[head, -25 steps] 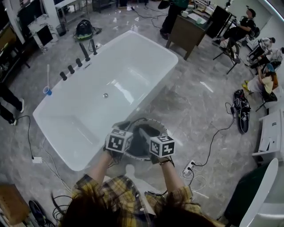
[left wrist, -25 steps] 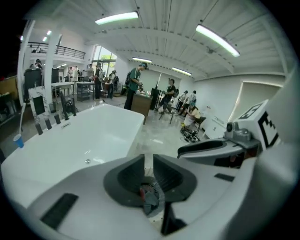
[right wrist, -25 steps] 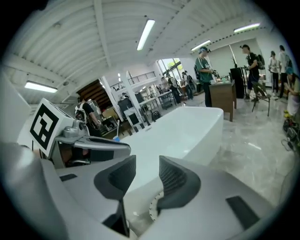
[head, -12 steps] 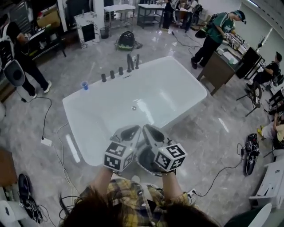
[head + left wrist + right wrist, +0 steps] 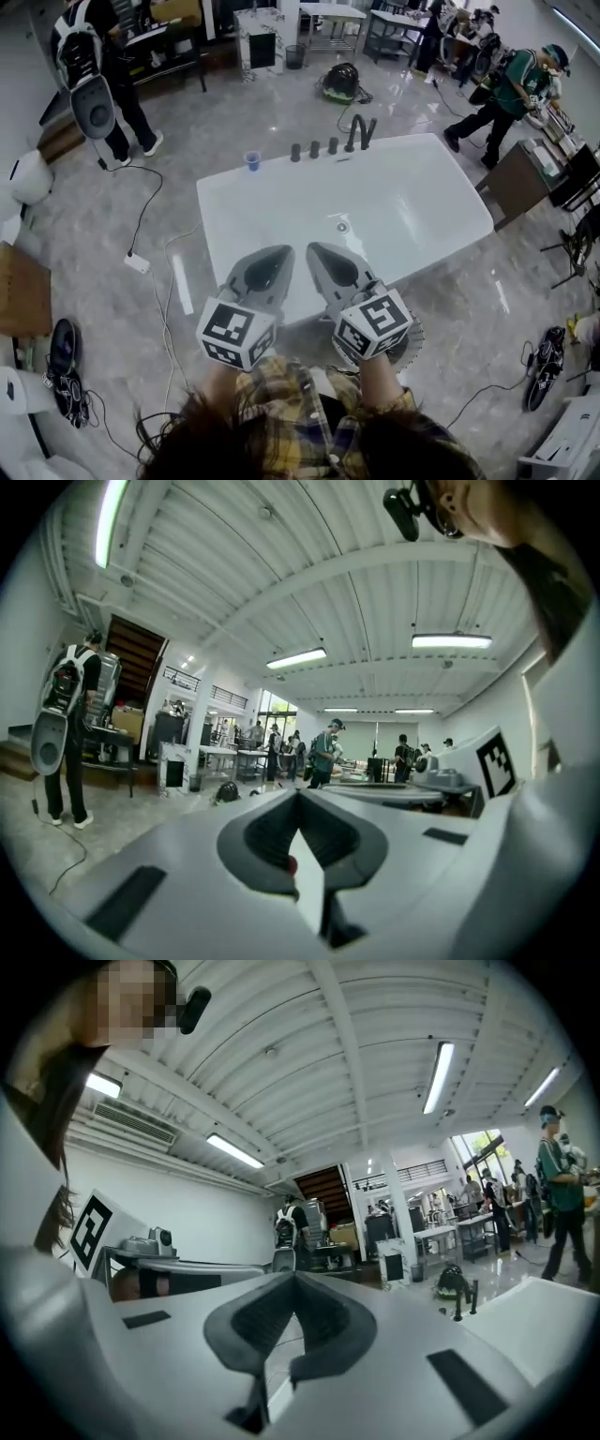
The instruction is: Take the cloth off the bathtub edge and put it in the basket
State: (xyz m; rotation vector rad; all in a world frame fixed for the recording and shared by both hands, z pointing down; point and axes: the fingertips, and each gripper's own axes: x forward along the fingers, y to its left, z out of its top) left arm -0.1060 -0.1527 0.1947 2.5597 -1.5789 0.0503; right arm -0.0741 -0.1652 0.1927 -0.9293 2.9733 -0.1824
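Note:
Both grippers are held up side by side in front of me, pointing level across the white bathtub (image 5: 394, 211). My left gripper (image 5: 278, 251) has just been closing and is shut, with nothing between its jaws; its tips (image 5: 298, 795) meet. The right gripper (image 5: 313, 249) has also just closed on nothing, its tips (image 5: 294, 1277) together. Only a sliver of the round basket (image 5: 415, 336) shows on the floor behind the right marker cube. No cloth is visible on the tub edge or anywhere else in these views.
A blue cup (image 5: 251, 160) and black tap fittings (image 5: 354, 134) stand on the tub's far rim. Cables and a power strip (image 5: 137, 262) lie on the floor at left. People stand around: one with a backpack (image 5: 92, 56), another by a desk (image 5: 534, 178).
Both grippers rose out of the basket, where a dark cloth lay, and swung from pointing down to level. Their jaws closed. The basket slid almost out of sight beneath them.

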